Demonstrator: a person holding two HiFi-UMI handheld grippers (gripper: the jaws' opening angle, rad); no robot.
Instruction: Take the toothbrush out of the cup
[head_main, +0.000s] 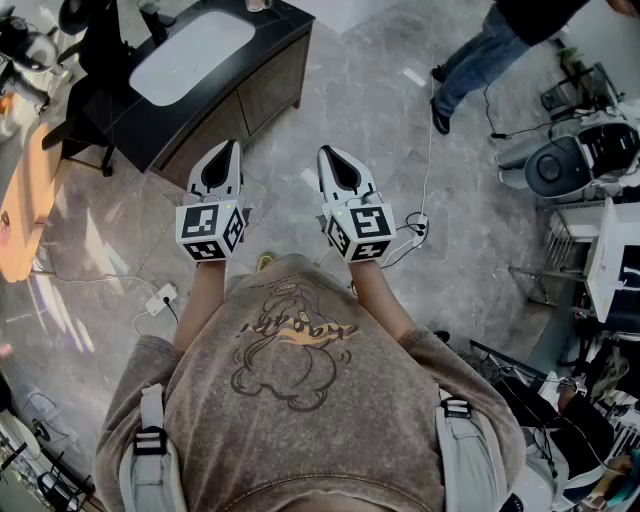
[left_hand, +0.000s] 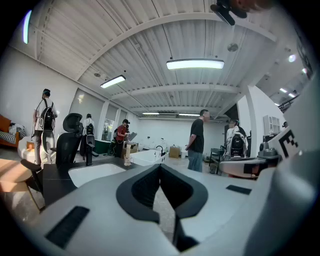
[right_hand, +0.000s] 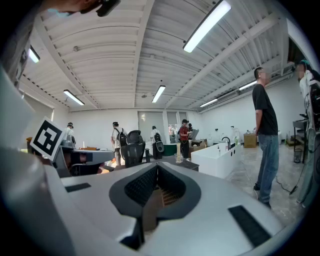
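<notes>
The person is holding the left gripper (head_main: 226, 150) and right gripper (head_main: 330, 155) side by side, nearly level, out before the chest. Both pairs of jaws are closed on nothing, probably a ready carry, since the desk (head_main: 275, 30) is lying well ahead to the left. A cup (left_hand: 127, 155) is standing on it beyond the sink (head_main: 190, 50). The toothbrush is too small to make out, presumably inside. A chair (left_hand: 70, 137) is crowding the desk, a power strip (head_main: 162, 297) is lying on the floor, and a bystander (head_main: 480, 50) is standing far right.

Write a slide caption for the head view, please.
Shut and empty, left gripper and right gripper held level over the floor, short of the sink counter.
</notes>
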